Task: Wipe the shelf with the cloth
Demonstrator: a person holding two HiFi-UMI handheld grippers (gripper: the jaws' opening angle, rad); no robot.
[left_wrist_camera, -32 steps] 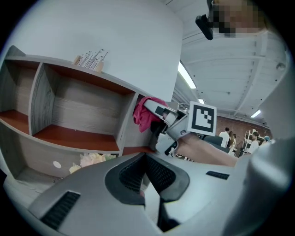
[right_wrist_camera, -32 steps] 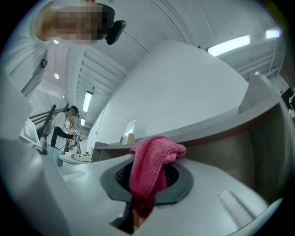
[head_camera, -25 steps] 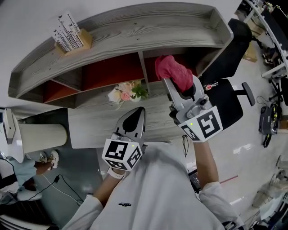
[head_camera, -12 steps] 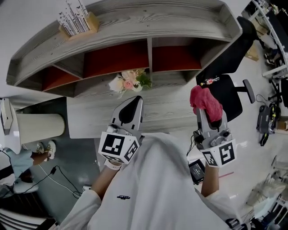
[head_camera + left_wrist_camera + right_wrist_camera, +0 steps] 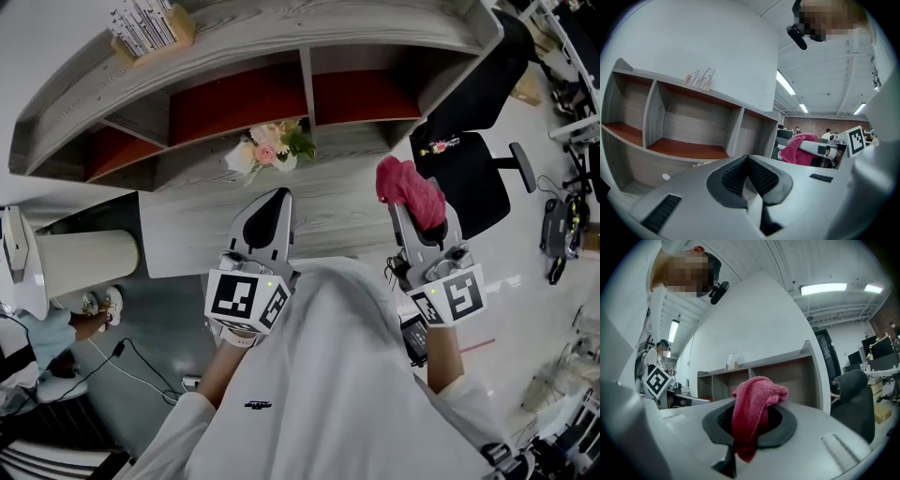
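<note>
1. Head view: the left tongs (image 5: pixel 275 199) are hovering over the tabletop (image 5: pixel 347 220), clenched on nothing. The right tongs (image 5: pixel 405 202) are gripping the red cloth (image 5: pixel 412 190) and holding it above the tabletop's right edge, apart from the shelf (image 5: pixel 244 52). Flowers (image 5: pixel 269 153) are sitting on the tabletop just before the shelf. A chair (image 5: pixel 473 173) is standing at the right.
2. Left gripper view: the jaws are pressing together with nothing between them and pointing at the shelf's red-floored compartments. The cloth is showing at the right, off the shelf.
3. Right gripper view: the jaws are pinching the cloth, which is bunching above them and drooping in front. The shelf is standing beyond, not touching it.
</note>
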